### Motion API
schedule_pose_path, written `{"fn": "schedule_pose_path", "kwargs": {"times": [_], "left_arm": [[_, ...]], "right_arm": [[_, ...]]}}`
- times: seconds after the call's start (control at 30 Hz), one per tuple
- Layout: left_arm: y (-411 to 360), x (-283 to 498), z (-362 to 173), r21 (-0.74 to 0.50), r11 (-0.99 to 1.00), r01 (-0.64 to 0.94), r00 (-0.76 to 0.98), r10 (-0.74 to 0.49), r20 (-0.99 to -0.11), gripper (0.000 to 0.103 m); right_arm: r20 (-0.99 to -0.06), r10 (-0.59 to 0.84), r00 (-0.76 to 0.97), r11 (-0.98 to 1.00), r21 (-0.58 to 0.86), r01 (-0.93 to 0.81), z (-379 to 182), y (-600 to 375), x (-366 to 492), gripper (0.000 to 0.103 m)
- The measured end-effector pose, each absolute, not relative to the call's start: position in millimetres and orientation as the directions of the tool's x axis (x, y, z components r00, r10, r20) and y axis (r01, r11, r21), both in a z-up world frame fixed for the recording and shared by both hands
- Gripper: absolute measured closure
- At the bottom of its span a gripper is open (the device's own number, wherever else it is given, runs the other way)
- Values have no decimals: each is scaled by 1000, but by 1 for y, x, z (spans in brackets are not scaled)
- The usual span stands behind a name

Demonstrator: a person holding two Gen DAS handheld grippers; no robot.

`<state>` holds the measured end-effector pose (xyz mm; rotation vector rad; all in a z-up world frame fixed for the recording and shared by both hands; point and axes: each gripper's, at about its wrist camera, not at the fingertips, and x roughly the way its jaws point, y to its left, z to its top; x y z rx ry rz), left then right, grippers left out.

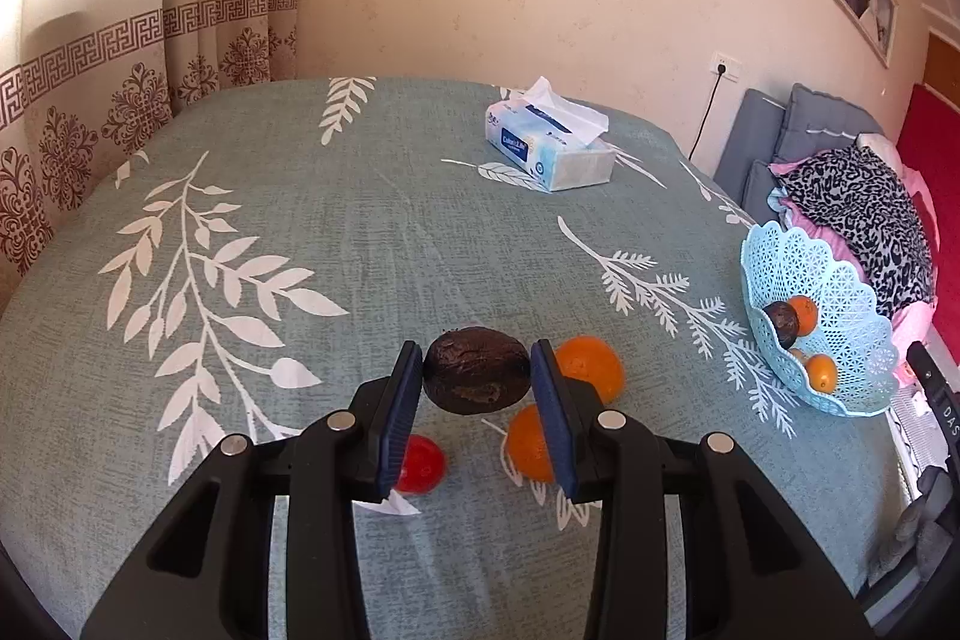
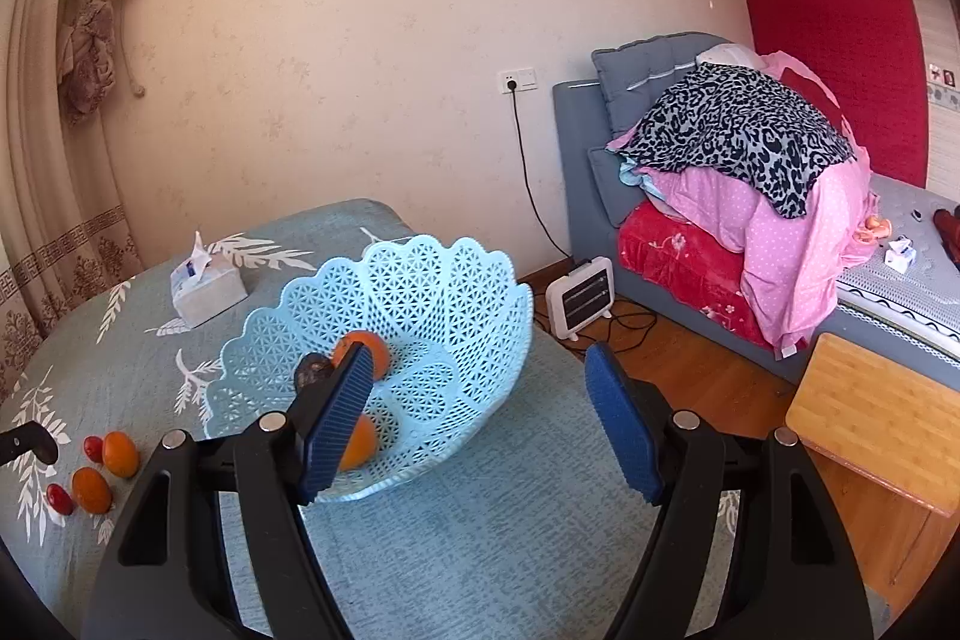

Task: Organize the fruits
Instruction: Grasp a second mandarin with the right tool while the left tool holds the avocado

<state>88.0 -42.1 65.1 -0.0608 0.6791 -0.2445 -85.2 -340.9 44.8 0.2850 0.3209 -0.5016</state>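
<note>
left gripper [image 1: 477, 370] – pads pinching the dark wrinkled fruit [image 1: 477, 369], lifted off the tablecloth [image 1: 360, 232], likely bound for the blue basket [image 1: 852, 340] | fruit: brown-black, shrivelled, oval | right gripper [image 2: 480, 421] – jaws spread, empty, by the basket | oranges [image 1: 591, 367] left on cloth

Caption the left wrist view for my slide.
Left hand-held gripper shut on a dark wrinkled fruit above two oranges, blue basket at right.

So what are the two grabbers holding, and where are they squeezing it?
The left gripper holds a dark brown wrinkled round fruit, pads pressing its two opposite sides. The right gripper holds nothing.
</note>
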Motion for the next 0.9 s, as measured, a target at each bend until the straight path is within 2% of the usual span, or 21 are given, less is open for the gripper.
{"fn": "schedule_pose_path", "kwargs": {"times": [0.13, 0.3, 0.43, 0.67, 0.8, 0.9], "left_arm": [[-31, 83, 70, -139, 972, 188, 765, -234, -599, 66], [-18, 76, 82, -129, 977, 167, 801, -211, -560, 66], [-9, 73, 87, -133, 977, 167, 814, -213, -541, 66], [19, 78, 83, -178, 977, 114, 806, -196, -558, 66], [30, 80, 78, -187, 978, 91, 803, -183, -568, 65], [36, 81, 72, -198, 977, 80, 793, -182, -581, 62]], "right_arm": [[-381, -317, 868, 892, 190, 409, 52, -317, -81, 28], [-396, -122, 910, 969, 152, 196, 62, -265, -63, 28], [-444, 29, 896, 988, 147, 41, 61, -224, -43, 28], [-573, 240, 784, 969, 196, -153, 46, -167, 1, 30], [-629, 301, 717, 953, 213, -214, 35, -142, 24, 44], [-668, 340, 662, 941, 245, -235, 26, -128, 43, 48]]}}
